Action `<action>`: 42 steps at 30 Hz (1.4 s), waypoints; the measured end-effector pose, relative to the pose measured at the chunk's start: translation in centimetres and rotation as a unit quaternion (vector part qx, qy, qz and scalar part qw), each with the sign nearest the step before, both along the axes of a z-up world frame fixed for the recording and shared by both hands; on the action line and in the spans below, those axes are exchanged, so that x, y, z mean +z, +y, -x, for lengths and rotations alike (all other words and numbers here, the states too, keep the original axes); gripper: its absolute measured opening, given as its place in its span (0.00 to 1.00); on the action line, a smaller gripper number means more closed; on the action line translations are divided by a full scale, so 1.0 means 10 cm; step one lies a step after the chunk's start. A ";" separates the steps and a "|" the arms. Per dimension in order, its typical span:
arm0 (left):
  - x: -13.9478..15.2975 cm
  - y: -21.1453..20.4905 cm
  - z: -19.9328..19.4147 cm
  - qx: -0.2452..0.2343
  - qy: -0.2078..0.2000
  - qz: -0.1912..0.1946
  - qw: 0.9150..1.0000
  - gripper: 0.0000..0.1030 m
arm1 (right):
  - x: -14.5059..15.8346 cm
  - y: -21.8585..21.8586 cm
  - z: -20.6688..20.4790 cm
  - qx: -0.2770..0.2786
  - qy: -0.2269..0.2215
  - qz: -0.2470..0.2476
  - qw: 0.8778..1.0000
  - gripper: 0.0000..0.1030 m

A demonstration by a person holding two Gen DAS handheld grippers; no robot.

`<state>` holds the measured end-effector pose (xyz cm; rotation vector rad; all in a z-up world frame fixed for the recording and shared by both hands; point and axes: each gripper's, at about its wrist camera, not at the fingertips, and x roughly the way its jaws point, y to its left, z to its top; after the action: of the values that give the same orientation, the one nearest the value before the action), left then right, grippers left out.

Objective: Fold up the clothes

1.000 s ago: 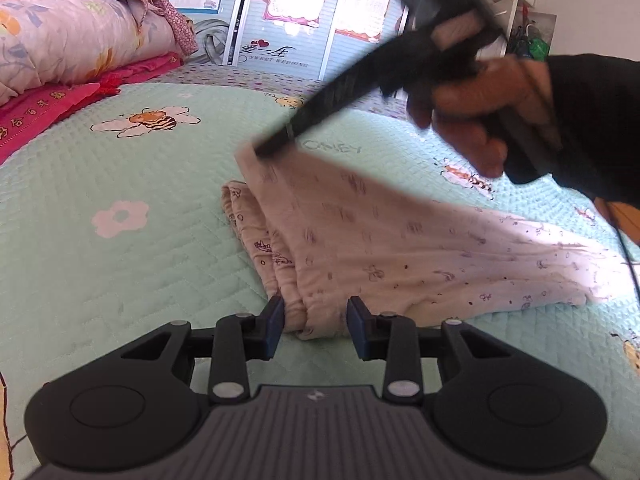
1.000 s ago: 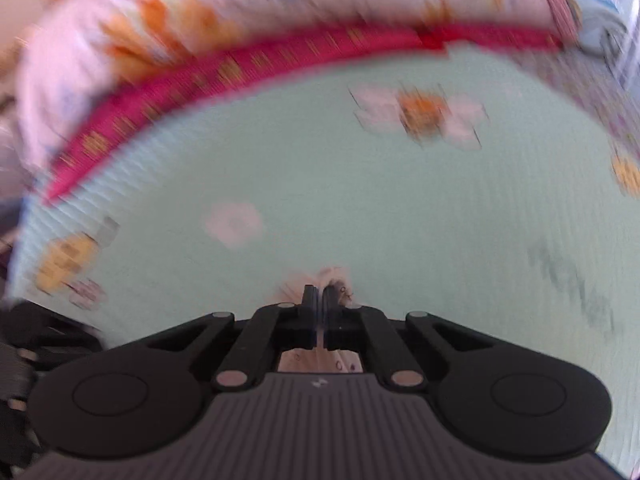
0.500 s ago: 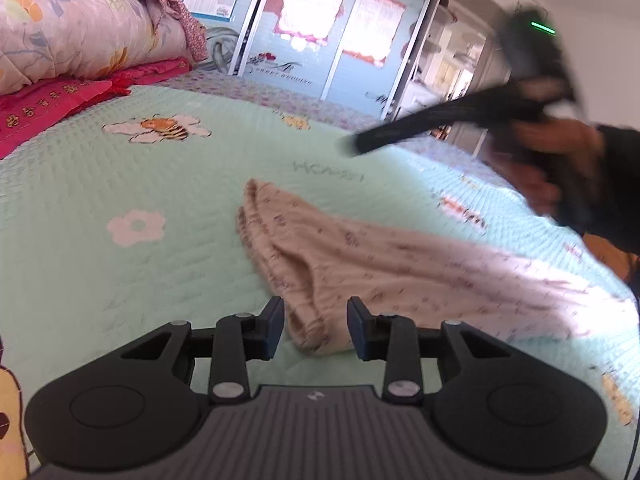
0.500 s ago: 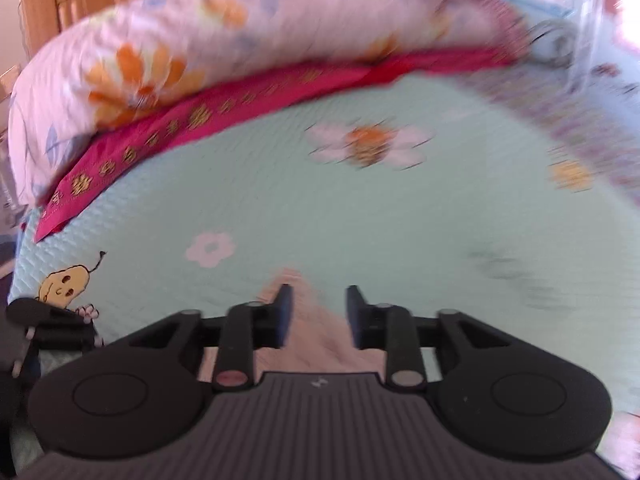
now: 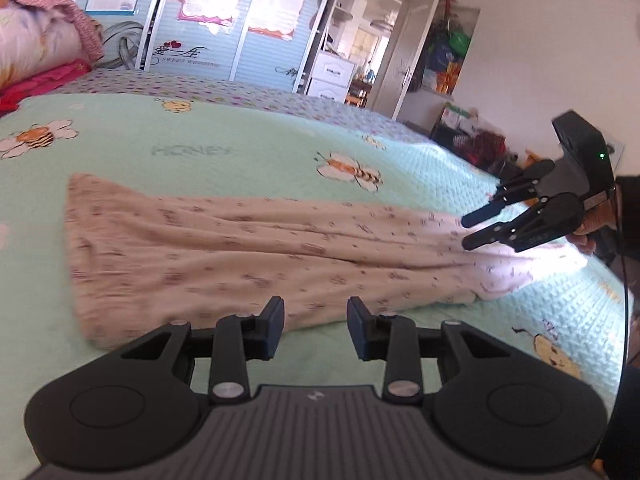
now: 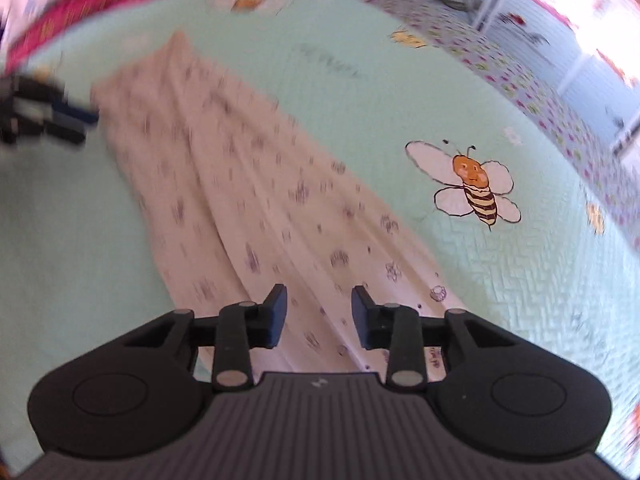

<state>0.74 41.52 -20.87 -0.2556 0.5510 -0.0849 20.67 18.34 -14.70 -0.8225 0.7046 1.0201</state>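
pink garment [image 5: 248,248] lies stretched between both part-open, empty tools, right tool [image 6: 319,312] closing.

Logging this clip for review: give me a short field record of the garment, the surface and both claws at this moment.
garment: pale printed trousers, laid out long and flat, wrinkled
surface: mint green quilt with bee prints
left claw: open, at the garment's near edge, nothing gripped
right claw: jaws closing, over the garment's far end, cloth below but not pinched
fold state: not yet folded across its length
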 end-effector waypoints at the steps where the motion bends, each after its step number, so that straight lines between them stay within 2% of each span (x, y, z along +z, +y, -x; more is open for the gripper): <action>1: -0.01 -0.05 -0.03 0.005 0.004 -0.004 1.000 0.36 | -0.05 0.02 -0.01 0.013 -0.008 0.007 1.000 0.36; 3: -0.03 -0.14 -0.08 0.017 0.009 -0.006 1.000 0.36 | -0.18 0.02 -0.02 0.036 -0.023 0.017 0.999 0.35; 5: -0.06 -0.19 -0.15 0.024 0.011 -0.002 1.000 0.37 | -0.29 0.05 -0.09 0.054 -0.022 0.028 0.998 0.27; 7: -0.09 -0.24 -0.21 0.023 0.014 0.002 1.000 0.37 | -0.37 0.06 -0.16 0.066 -0.014 0.041 0.997 0.13; 8: -0.10 -0.24 -0.24 0.020 0.016 0.003 1.000 0.37 | -0.36 0.05 -0.17 0.070 -0.007 0.039 0.997 0.11; 9: -0.11 -0.24 -0.26 0.016 0.019 0.004 1.000 0.38 | -0.34 0.03 -0.20 0.072 -0.001 0.034 0.997 0.05; 14: -0.20 -0.27 -0.34 0.007 0.033 0.001 0.999 0.39 | 0.01 -0.04 -0.51 0.056 0.015 -0.019 0.998 0.04; 15: -0.22 -0.27 -0.35 0.006 0.034 0.001 0.999 0.39 | 0.06 -0.02 -0.60 0.053 0.014 -0.024 0.998 0.01; 17: -0.23 -0.25 -0.34 0.005 0.033 0.004 0.999 0.39 | 0.10 0.07 -0.79 0.043 0.005 -0.023 0.999 0.01; 20: -0.24 -0.23 -0.34 0.000 0.031 0.007 1.000 0.39 | -0.03 0.23 -1.02 0.017 0.024 -0.010 1.000 0.01; 23: -0.24 -0.22 -0.34 0.000 0.029 0.010 1.000 0.39 | -0.08 0.20 -0.95 0.015 0.039 -0.012 0.999 0.03; 25: -0.24 -0.22 -0.35 -0.001 0.029 0.011 1.000 0.39 | -0.10 0.15 -0.85 0.019 0.033 -0.015 0.999 0.15; 30: -0.23 -0.24 -0.35 -0.001 0.029 0.005 1.000 0.40 | -0.23 0.23 -0.79 0.019 0.003 0.012 1.000 0.16; 35: -0.25 -0.22 -0.35 -0.003 0.030 0.007 1.000 0.41 | -0.33 0.32 -0.83 0.026 0.003 0.039 0.999 0.16; 39: -0.26 -0.23 -0.35 -0.005 0.030 0.007 1.000 0.41 | -0.28 0.33 -0.85 0.023 0.013 0.028 0.999 0.16; 41: -0.26 -0.23 -0.35 -0.005 0.030 0.006 1.000 0.42 | -0.28 0.33 -0.83 0.027 0.002 0.031 0.999 0.19; 42: -0.26 -0.23 -0.35 -0.006 0.030 0.006 1.000 0.42 | -0.28 0.34 -0.83 0.029 -0.002 0.033 0.999 0.26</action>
<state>4.27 39.25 -23.47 -0.2672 0.6110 -0.0919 28.95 21.71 -17.51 -0.9064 0.7170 1.0509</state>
